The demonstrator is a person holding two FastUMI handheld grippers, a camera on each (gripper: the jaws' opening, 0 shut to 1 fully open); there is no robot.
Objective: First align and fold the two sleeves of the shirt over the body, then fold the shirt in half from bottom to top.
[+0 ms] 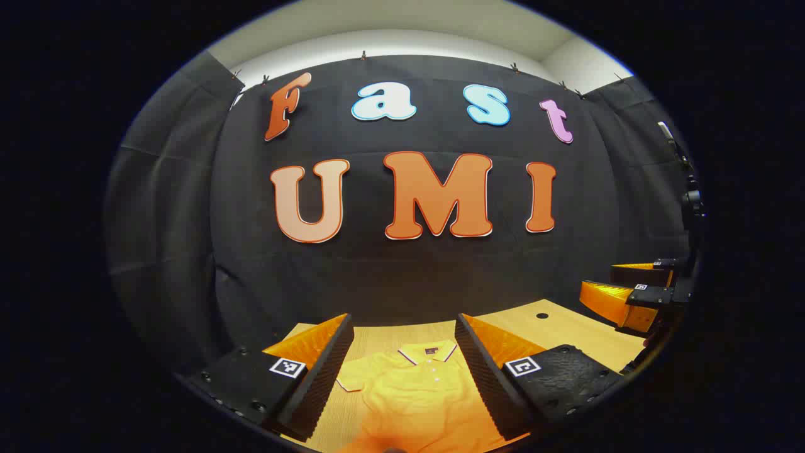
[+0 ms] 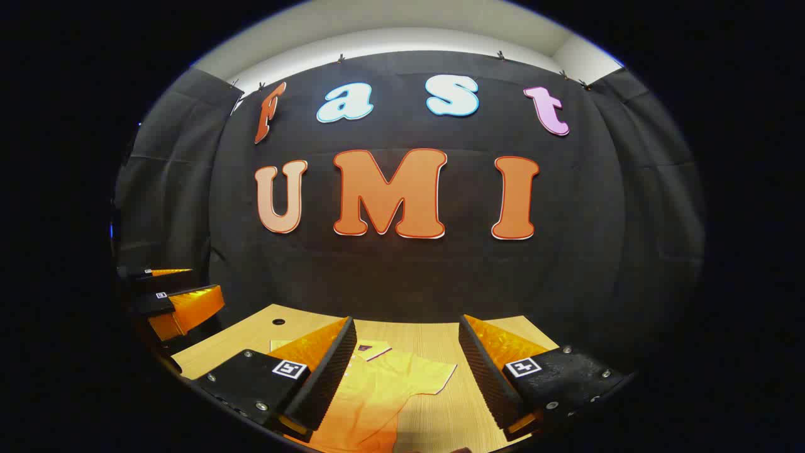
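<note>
Wooden table (image 1: 566, 327) under yellow shirt (image 1: 415, 390), black-draped booth.

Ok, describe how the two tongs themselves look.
Each pair of tongs, left and right, has two wedge-shaped fingers with ribbed inner faces. Each finger sits on a black block with screws and a square black-and-white marker. A dark stand rises behind the far tongs in the left gripper view.

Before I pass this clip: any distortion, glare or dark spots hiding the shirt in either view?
Left gripper view: fisheye bending curves the table; the shirt is evenly lit, its collar sharp, its near edge dim and blurred. Right gripper view: same bending; the shirt shows a readable sleeve, no glare, with shadow darkening the bottom rim.
</note>
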